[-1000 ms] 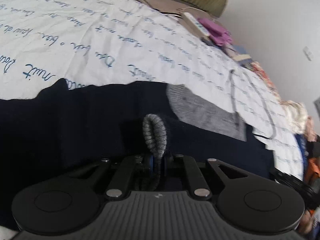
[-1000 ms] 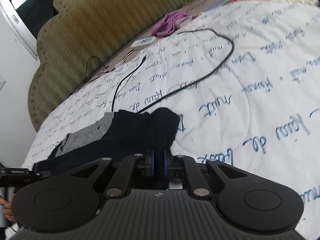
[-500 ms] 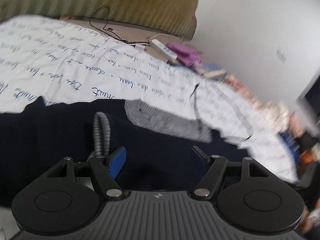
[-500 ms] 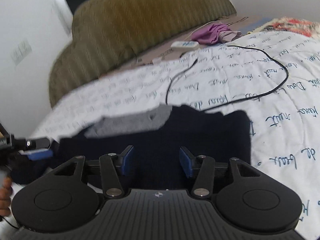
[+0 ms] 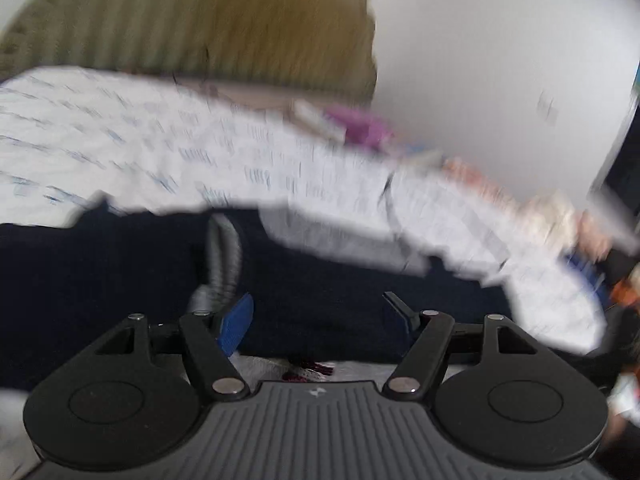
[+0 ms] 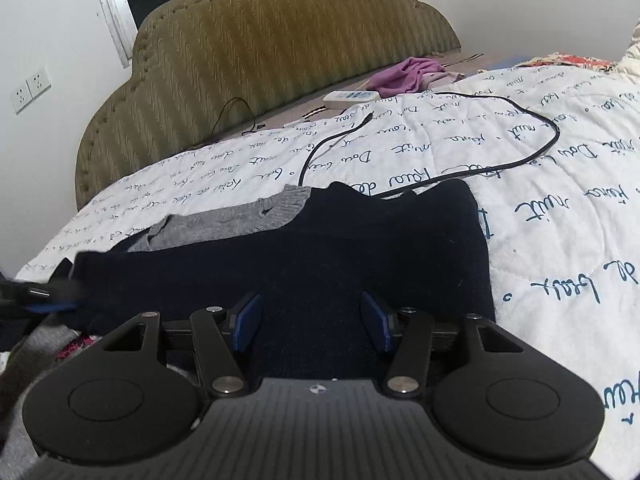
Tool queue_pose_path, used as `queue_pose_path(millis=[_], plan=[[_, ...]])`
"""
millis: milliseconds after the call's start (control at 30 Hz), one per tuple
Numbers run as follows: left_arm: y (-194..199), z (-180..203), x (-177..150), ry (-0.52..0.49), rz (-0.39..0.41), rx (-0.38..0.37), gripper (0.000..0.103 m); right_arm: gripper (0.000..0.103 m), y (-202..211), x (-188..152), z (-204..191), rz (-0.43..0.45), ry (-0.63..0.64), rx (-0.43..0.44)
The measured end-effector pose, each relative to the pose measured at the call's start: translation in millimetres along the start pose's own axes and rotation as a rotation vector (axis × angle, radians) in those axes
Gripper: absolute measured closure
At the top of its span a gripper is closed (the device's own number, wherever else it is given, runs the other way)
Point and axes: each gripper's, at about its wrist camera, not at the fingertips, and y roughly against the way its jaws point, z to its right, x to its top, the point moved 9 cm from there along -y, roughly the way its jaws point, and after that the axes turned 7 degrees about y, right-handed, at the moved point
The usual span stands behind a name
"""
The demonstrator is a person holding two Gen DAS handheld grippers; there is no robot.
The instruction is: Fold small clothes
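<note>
matt navy knit garment [image 6: 360, 248], quilted cotton bedspread [image 6: 560, 216], ribbed olive fabric headboard [image 6: 280, 40]

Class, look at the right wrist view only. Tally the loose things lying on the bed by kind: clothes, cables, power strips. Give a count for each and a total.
Clothes: 3 (dark navy garment, grey knit garment, purple garment)
Cables: 1 (black cable)
Power strips: 1 (white power strip)
Total: 5

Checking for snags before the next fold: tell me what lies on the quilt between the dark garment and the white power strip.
In the right wrist view, a black cable loops across the quilt between the dark garment and the power strip.
</note>
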Motion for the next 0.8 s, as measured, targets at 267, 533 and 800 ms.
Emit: queue_pose_path(millis=[267,533,800], plan=[[181.4,-188.2,20.0,0.588,0.465,0.321,0.023,0.044,0.5,0.1,2.7,0.008,-0.027,0.019],[205.8,-299.7,4.0,1.097,0.583,0.253,0.023,0.044,1.5,-0.2,5.2,0.017,-0.061,0.034],[191.4,-312.8,17.6,1.05,0.578,0.364,0.054,0.044,2.1,0.0,8.7,0.024,-0.094,0.054]])
